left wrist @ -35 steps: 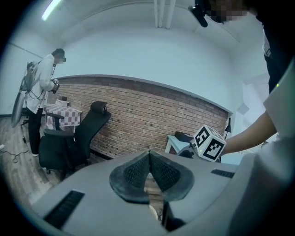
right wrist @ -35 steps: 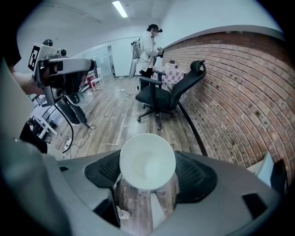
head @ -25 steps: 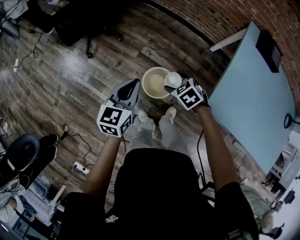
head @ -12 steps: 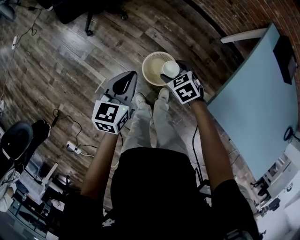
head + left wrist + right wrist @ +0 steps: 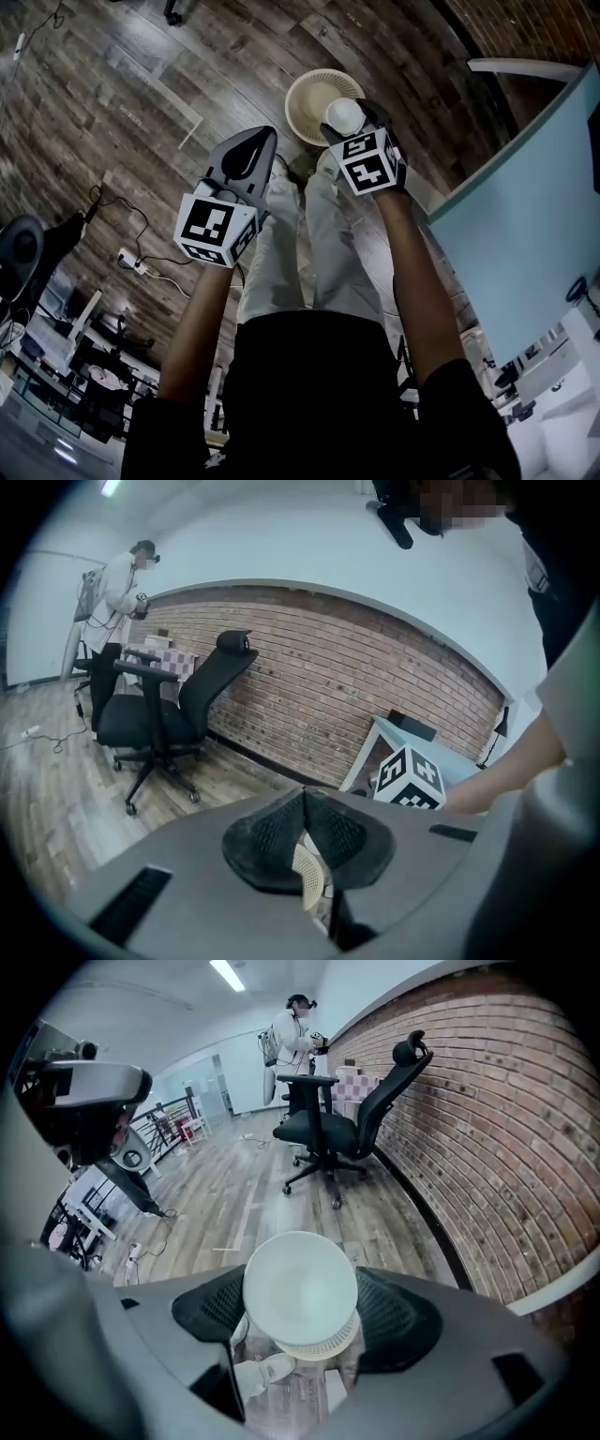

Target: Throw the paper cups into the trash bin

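The right gripper (image 5: 347,127) clamps a white paper cup (image 5: 300,1294) by its sides, mouth toward the camera, directly above the cream mesh bin (image 5: 302,94) on the wood floor (image 5: 141,112). Beside it, the left gripper (image 5: 247,156) hangs with jaws pressed together, holding nothing.

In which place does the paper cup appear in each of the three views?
Head view: paper cup upper centre, in the right gripper, overlapping the trash bin.
Left gripper view: not visible.
Right gripper view: lower centre, between the jaws.
Shared landmark: the cream trash bin, below the cup.
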The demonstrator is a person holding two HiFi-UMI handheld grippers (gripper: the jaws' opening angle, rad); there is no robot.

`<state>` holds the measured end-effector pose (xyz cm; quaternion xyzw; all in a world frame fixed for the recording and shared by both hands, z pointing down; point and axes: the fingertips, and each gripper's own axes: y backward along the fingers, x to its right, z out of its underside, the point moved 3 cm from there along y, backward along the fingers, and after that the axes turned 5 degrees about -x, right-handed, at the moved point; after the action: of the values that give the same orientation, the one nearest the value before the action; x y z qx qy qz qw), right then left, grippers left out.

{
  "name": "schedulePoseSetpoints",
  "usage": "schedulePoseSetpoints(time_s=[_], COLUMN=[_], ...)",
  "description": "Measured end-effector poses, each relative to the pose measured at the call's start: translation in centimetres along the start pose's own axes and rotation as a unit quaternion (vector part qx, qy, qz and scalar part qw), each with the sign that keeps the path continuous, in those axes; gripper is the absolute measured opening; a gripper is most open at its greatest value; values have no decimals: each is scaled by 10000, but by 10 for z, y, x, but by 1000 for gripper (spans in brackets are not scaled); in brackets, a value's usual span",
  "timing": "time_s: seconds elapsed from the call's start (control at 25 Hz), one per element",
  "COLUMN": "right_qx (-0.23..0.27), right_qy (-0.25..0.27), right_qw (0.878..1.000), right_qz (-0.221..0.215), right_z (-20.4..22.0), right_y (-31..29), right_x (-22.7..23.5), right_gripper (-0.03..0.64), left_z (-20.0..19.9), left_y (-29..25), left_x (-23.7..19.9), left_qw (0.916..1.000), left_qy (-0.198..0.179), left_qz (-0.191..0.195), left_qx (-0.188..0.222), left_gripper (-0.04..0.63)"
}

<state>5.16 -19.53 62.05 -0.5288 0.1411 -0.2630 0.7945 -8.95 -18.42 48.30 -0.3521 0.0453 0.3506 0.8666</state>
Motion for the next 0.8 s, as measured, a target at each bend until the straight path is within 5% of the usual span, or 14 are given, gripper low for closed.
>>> schedulePoseSetpoints(time_s=[0.8], right_qx=[-343], right_qy=[-16], right_qw=[9994], right_qz=[9], right_z=[78], right_y=[-137], right_x=[-14], right_gripper=[360], left_z=[147], left_y=[-44], left_x=[-17], left_qw=[9939], left_qy=[956], left_qz=[-385], left_qx=[-380], left_gripper=[9])
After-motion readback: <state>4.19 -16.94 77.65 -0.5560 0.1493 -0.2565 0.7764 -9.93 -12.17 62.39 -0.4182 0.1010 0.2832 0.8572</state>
